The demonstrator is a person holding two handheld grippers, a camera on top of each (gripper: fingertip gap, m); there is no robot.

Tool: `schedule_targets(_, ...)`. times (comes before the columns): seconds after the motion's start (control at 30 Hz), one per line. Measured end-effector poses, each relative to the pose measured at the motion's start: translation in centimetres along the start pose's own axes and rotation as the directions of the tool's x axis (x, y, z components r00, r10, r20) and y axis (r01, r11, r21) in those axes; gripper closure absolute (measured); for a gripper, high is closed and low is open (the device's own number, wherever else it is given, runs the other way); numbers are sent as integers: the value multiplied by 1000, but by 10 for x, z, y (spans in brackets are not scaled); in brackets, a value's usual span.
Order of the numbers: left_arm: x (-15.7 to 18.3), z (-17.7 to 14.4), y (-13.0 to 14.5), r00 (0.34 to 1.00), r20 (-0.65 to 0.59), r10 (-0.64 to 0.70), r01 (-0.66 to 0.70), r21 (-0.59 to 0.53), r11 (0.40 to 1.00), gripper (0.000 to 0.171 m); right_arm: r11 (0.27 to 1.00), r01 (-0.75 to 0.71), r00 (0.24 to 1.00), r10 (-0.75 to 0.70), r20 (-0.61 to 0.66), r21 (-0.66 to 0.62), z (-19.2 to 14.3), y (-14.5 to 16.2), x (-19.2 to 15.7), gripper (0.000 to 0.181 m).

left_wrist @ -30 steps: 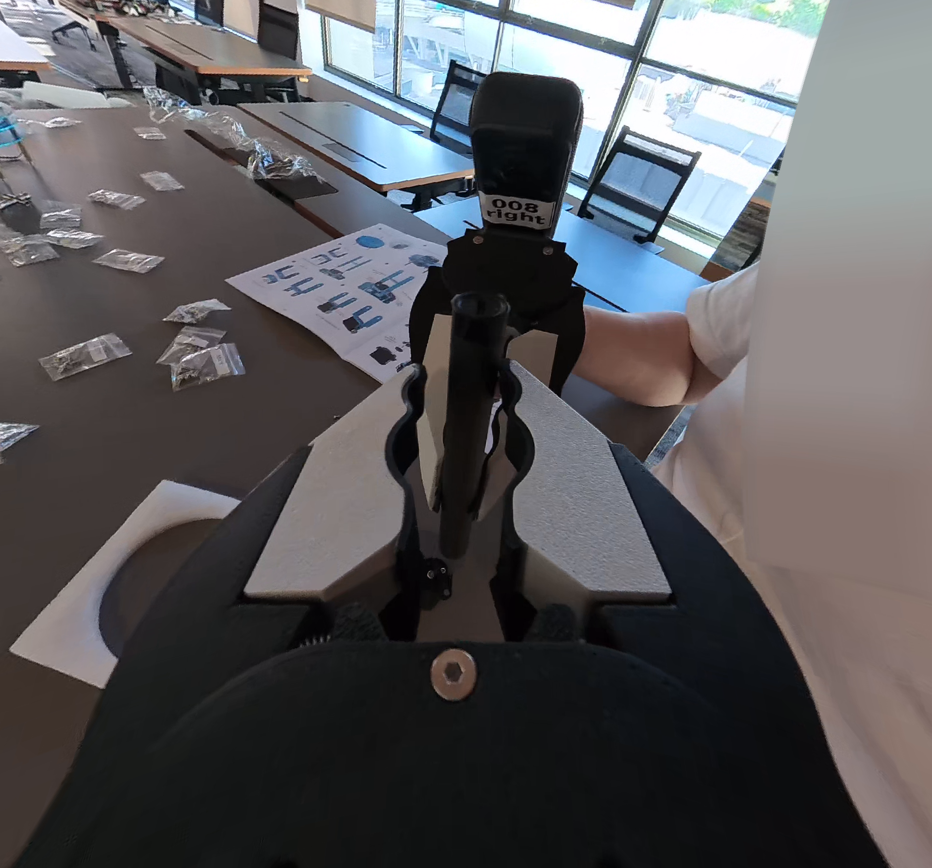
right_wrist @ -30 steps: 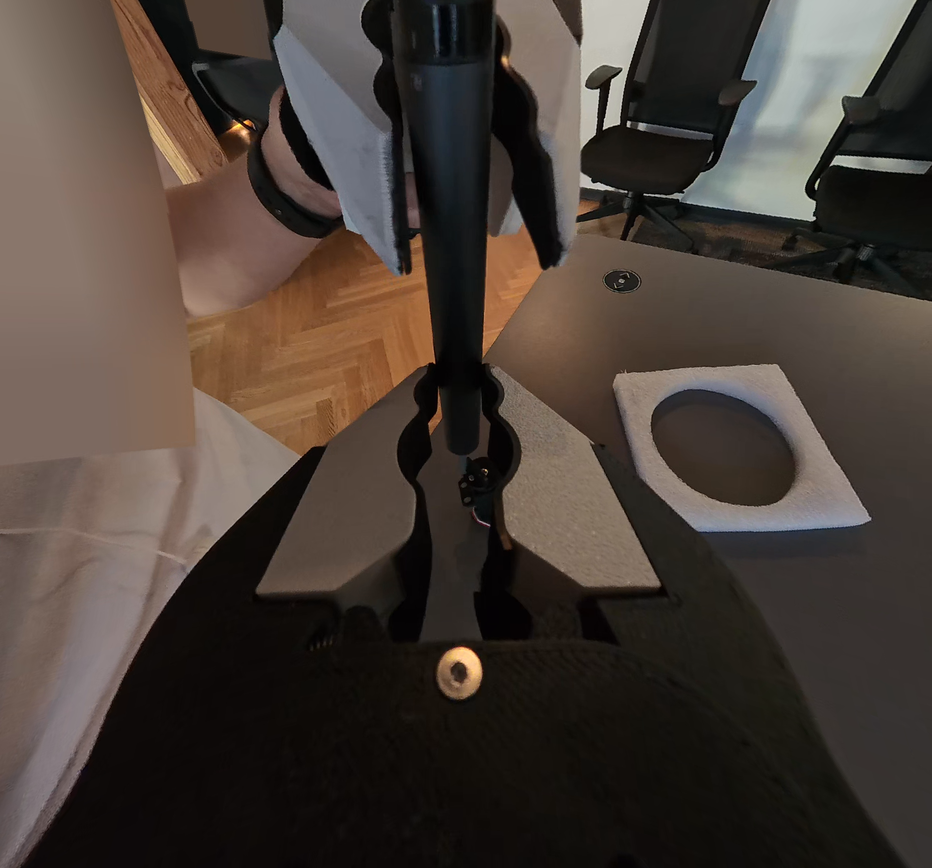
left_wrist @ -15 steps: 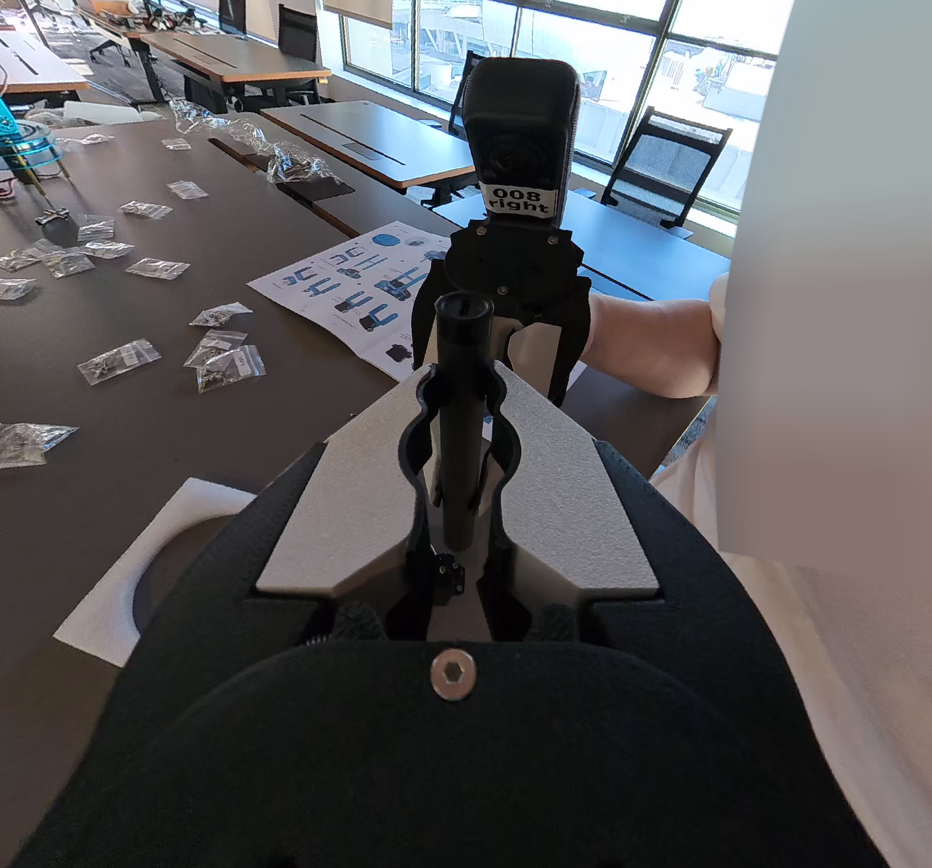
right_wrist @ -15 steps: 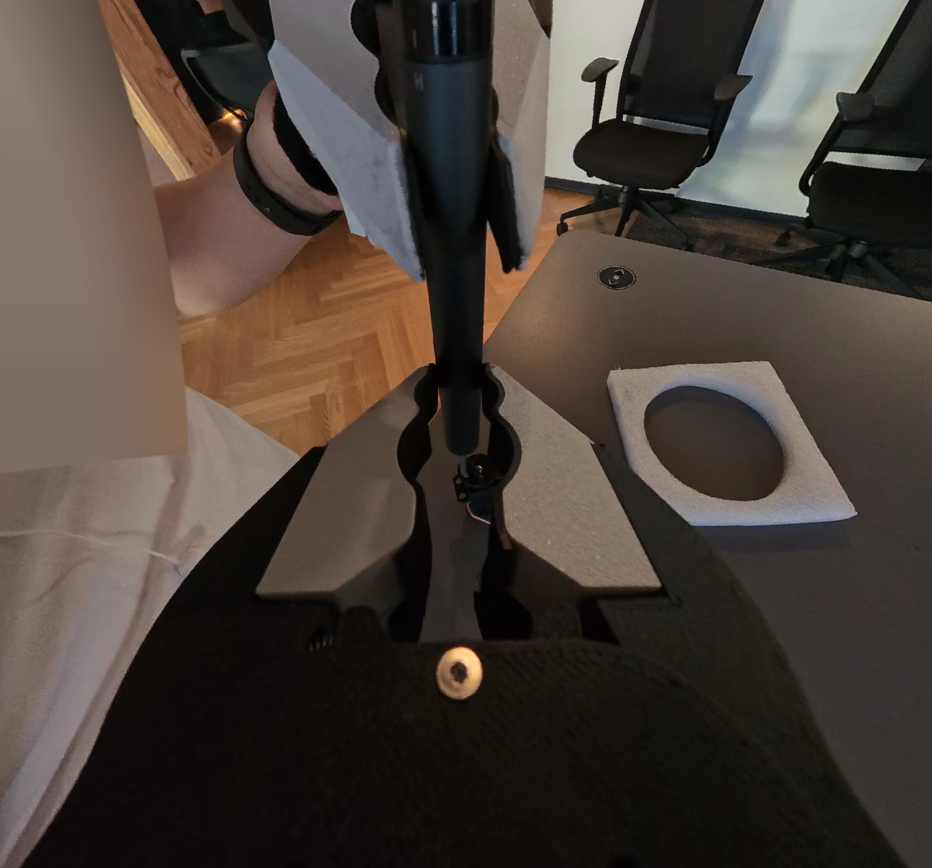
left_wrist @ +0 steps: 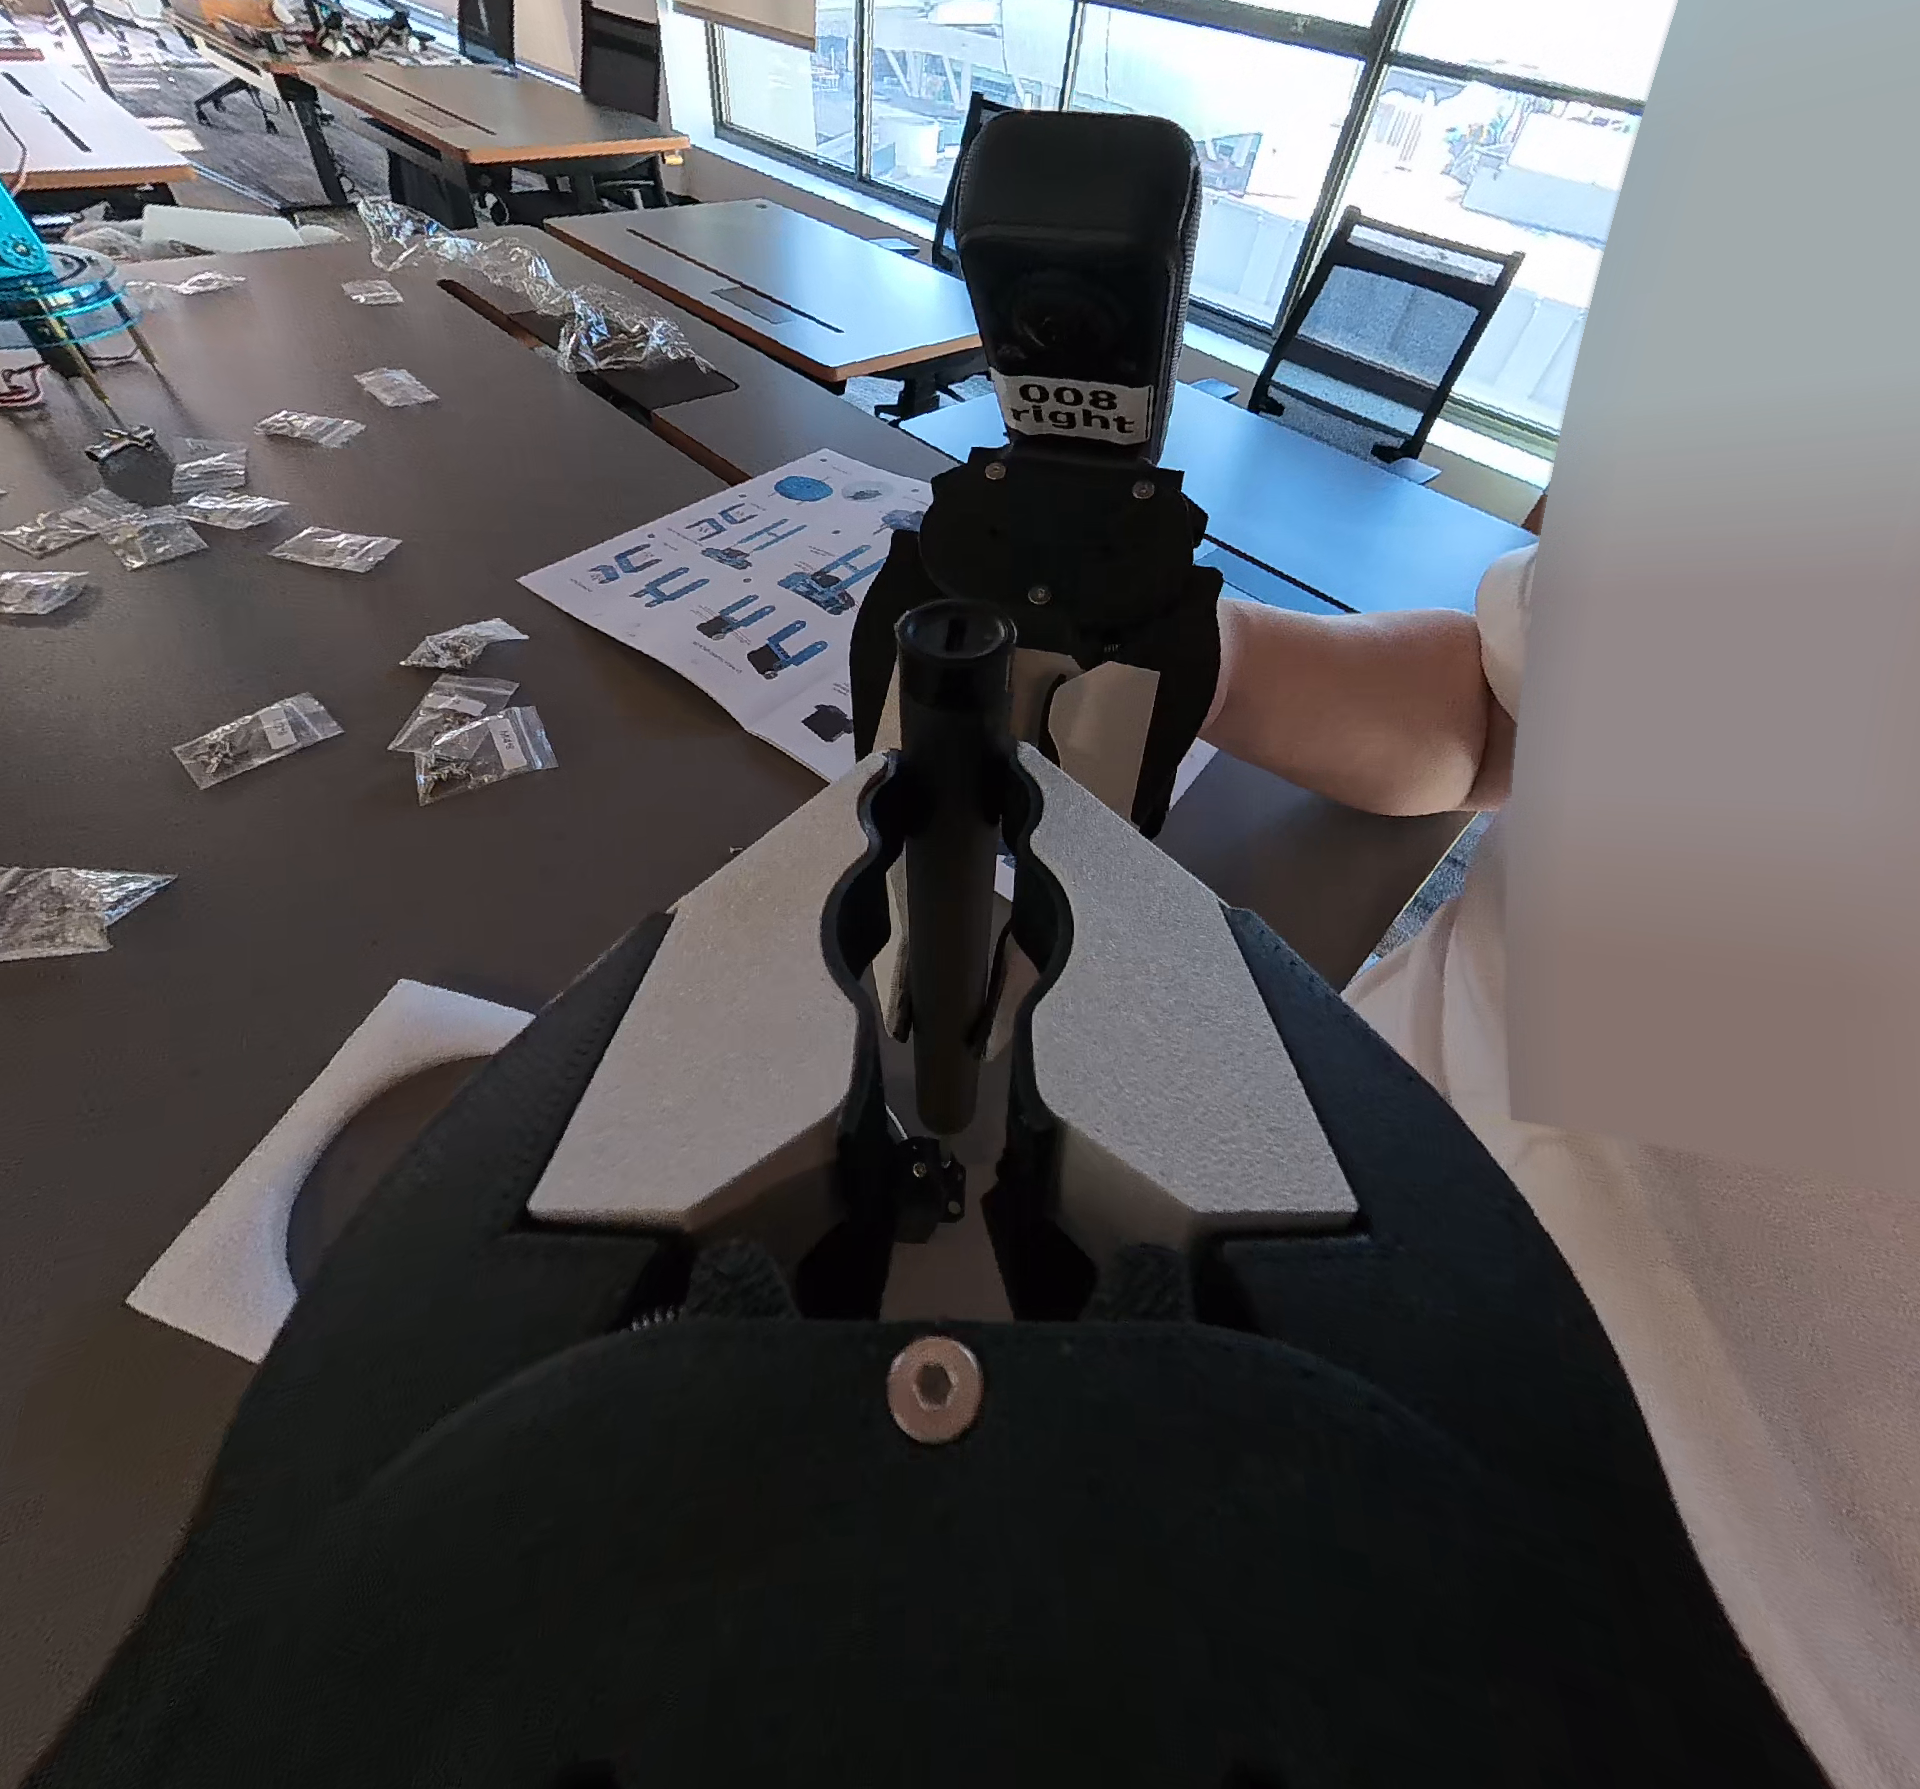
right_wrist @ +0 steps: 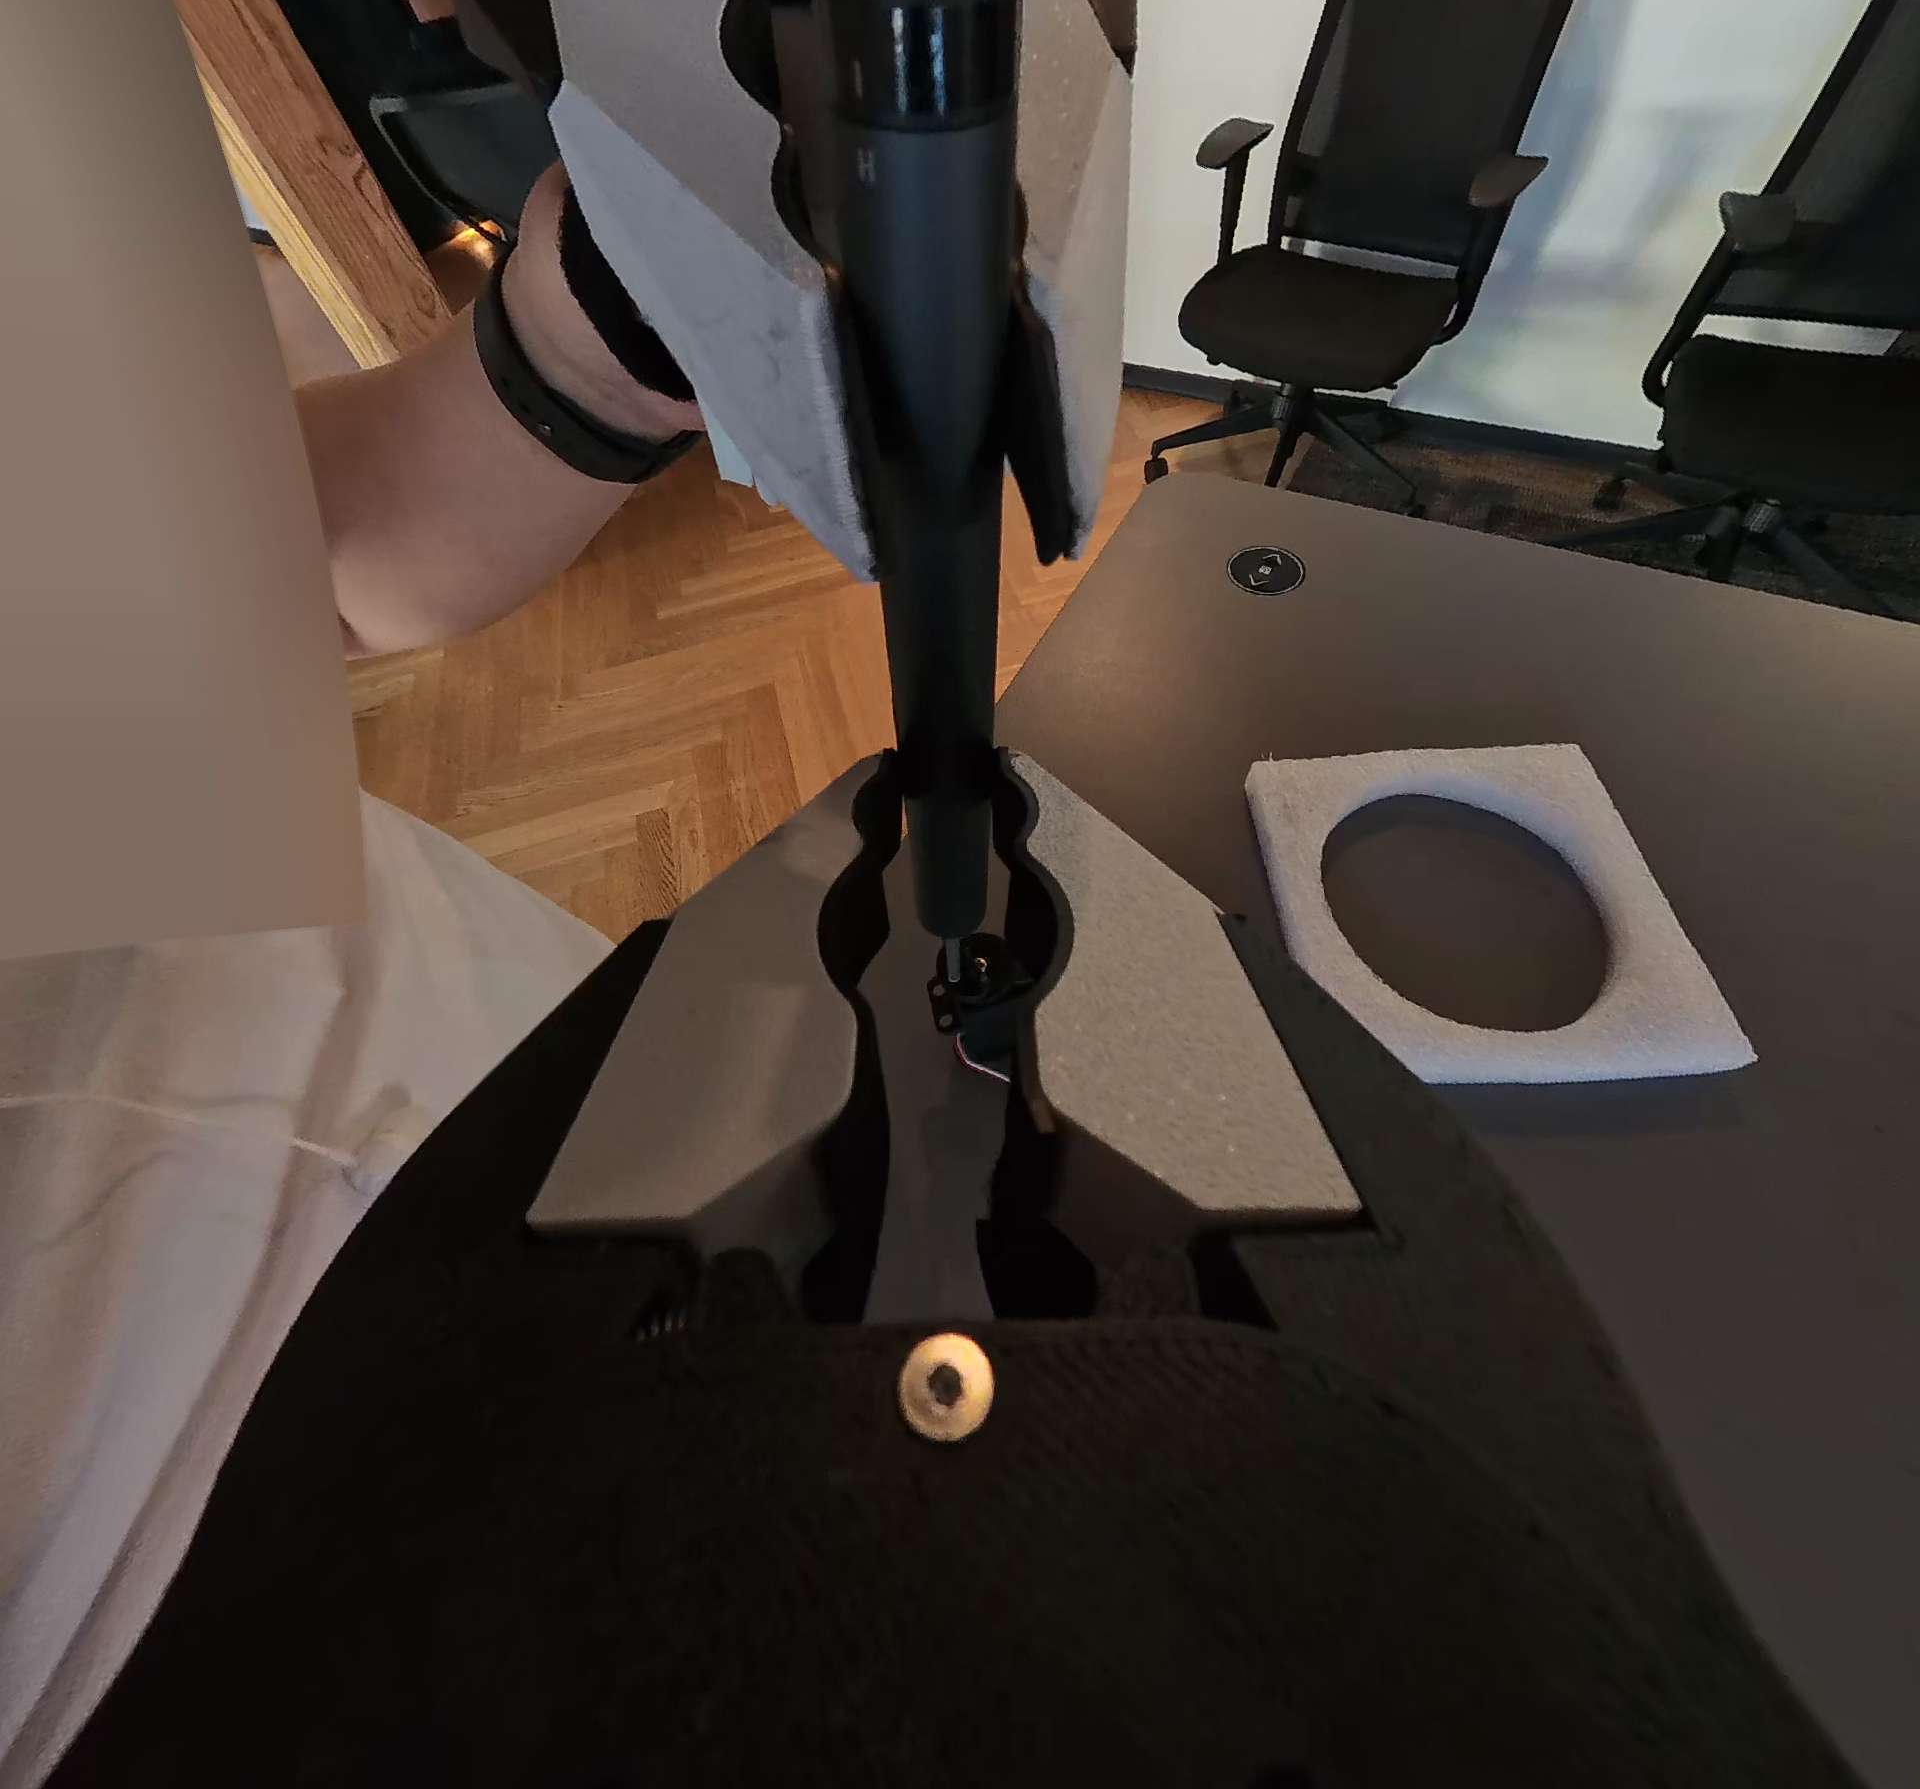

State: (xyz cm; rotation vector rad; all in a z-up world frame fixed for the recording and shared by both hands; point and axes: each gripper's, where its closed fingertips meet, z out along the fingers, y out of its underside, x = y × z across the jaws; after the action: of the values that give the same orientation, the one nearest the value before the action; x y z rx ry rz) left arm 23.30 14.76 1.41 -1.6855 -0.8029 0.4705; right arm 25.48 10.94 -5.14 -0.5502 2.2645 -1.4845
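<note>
A black screwdriver-like tool stands upright with its cap on top. My left gripper is shut on its thick upper part, and this grip also shows in the right wrist view. My right gripper is shut on the thin lower shaft and faces the left gripper. The tool's tip meets a small black part with wires, also seen through the left finger gap. What bears that part is hidden.
A white foam square with a round hole lies on the dark table. A printed sheet and several small plastic bags lie farther off. A person's forearms are close. Office chairs stand behind.
My left gripper's fingers have closed in on the tool. The left wrist view has swung a little, so the table items sit farther right in the frame. The right gripper has kept its grip.
</note>
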Motion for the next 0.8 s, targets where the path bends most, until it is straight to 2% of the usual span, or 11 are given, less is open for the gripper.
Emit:
schedule_targets(0.5, 4, 4, 0, 997, -42, 62, -63, -23, 998, 155, 999, 42, 998, -42, -46, 7, -1, 3, -4, 166)
schedule_targets(0.8, 18, 3, 3, 957, -253, 143, -161, -53, 986, 156, 999, 49, 985, -47, -167, 9, -2, 5, -7, 165)
